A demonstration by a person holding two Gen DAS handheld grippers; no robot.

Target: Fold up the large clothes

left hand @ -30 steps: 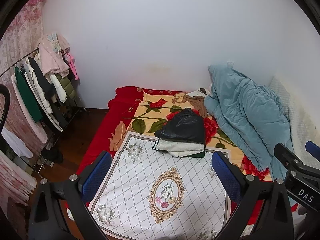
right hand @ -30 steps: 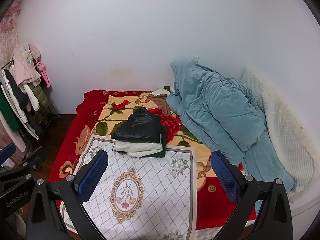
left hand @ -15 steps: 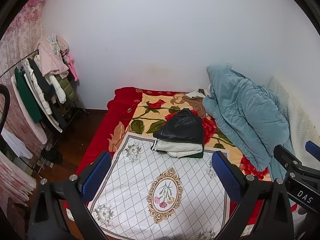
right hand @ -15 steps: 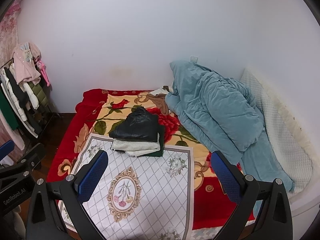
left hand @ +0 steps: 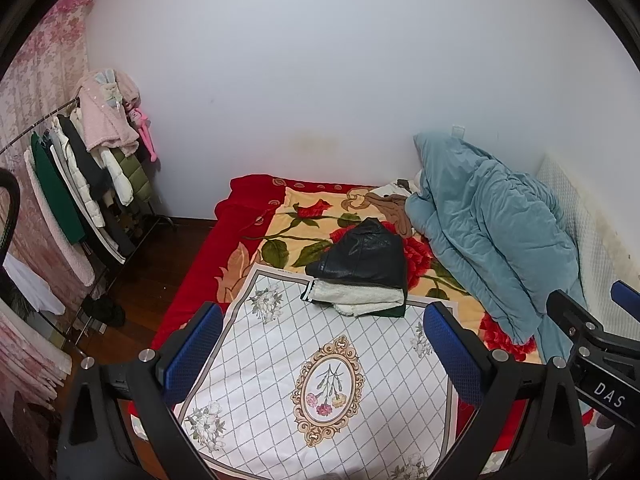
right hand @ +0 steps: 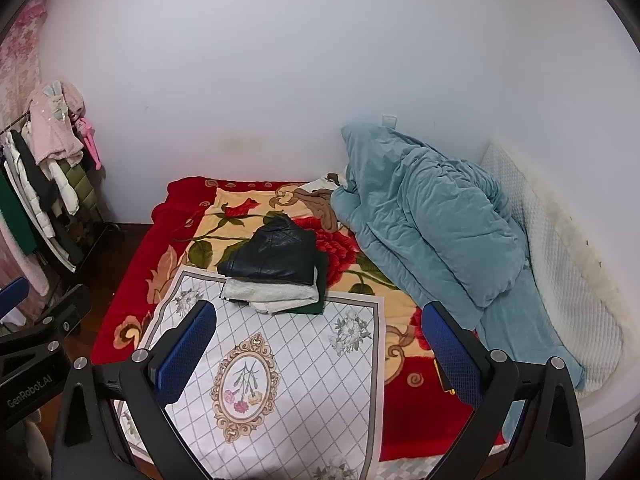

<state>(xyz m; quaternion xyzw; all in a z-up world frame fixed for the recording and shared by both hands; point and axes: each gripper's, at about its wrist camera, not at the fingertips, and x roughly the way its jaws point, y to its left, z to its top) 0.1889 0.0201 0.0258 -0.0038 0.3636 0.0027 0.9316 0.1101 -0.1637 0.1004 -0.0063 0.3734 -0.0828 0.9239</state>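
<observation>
Both grippers hang above the near end of the bed, each with its blue-padded fingers wide apart and nothing between them: the left gripper (left hand: 324, 344) over the white cloth (left hand: 320, 380), the right gripper (right hand: 320, 344) over the same cloth (right hand: 280, 368), which lies flat on the near part of the red blanket (left hand: 248, 216) and shows a grid pattern with an oval flower motif in the middle. At the far edge of the cloth sits the pile of folded clothes (left hand: 360, 280): a black jacket (left hand: 364, 256) on top, a cream fleece piece (left hand: 356, 298) under it and a dark green layer at the bottom, its right side just showing. The pile lies partly on the cloth and partly on the blanket. To the right, a teal duvet (left hand: 488, 232) is heaped along the wall, apart from the pile. On the far left a rack (left hand: 80, 184) of hanging coats stands on the wooden floor. In the left view the right gripper's body shows at the right edge, and in the right view the left gripper's body shows at the left edge.
</observation>
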